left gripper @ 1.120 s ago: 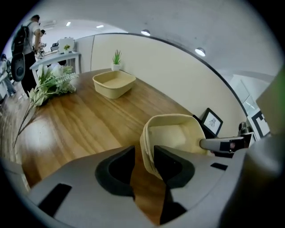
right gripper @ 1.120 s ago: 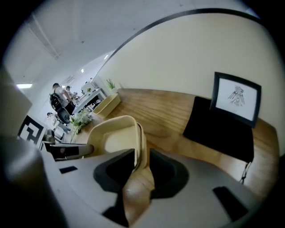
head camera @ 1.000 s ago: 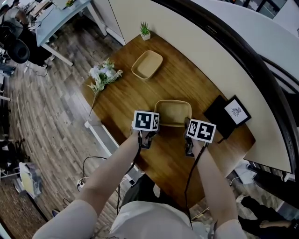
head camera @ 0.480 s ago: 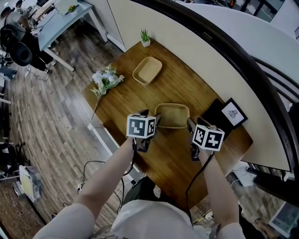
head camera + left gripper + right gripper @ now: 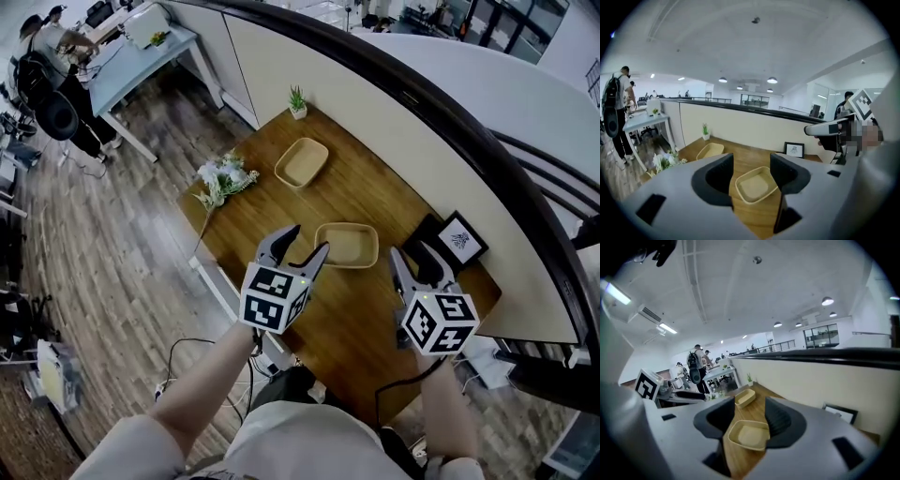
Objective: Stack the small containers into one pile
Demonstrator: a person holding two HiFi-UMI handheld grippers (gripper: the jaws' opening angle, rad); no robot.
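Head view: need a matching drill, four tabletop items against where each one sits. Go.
Things:
1. small green potted plant
2. white flower bunch
3. black-framed picture
4. nearer beige shallow container

Places:
A. left edge of the brown wooden table
B. middle of the table
C. far corner of the table
D. right end of the table

Pairs: 1-C, 2-A, 3-D, 4-B

Open-plan office, white desk (image 5: pixel 124 67), long curved partition (image 5: pixel 394 122), round ceiling lights (image 5: pixel 772 80), glass-walled rooms (image 5: pixel 820 336) behind
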